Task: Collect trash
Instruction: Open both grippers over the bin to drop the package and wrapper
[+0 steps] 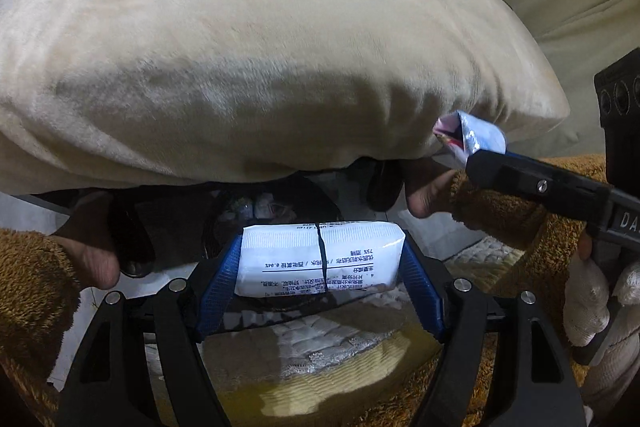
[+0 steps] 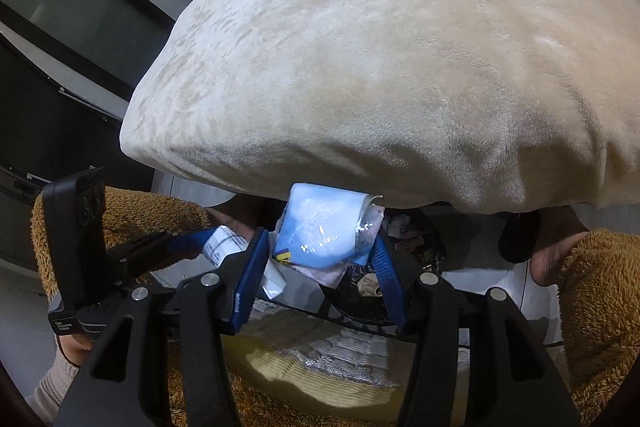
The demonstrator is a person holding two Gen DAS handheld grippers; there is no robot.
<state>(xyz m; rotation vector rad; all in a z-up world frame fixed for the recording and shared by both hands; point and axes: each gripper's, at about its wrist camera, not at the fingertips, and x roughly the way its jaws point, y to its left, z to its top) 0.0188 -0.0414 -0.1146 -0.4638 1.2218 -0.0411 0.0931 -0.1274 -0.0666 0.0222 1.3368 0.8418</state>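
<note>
My left gripper is shut on a white wipes packet with black print, held crosswise between the blue pads. My right gripper is shut on a crumpled blue and white wrapper. The two grippers hang side by side. The right gripper's tip with the wrapper shows at the right of the left wrist view. The left gripper with the packet's end shows at the left of the right wrist view. Below both, a dark bin holds mixed trash.
A big beige plush cushion fills the space just past both grippers, its lower edge close above the held items. A person's brown fluffy legs and feet in black slippers flank the bin. A quilted yellow and white mat lies below.
</note>
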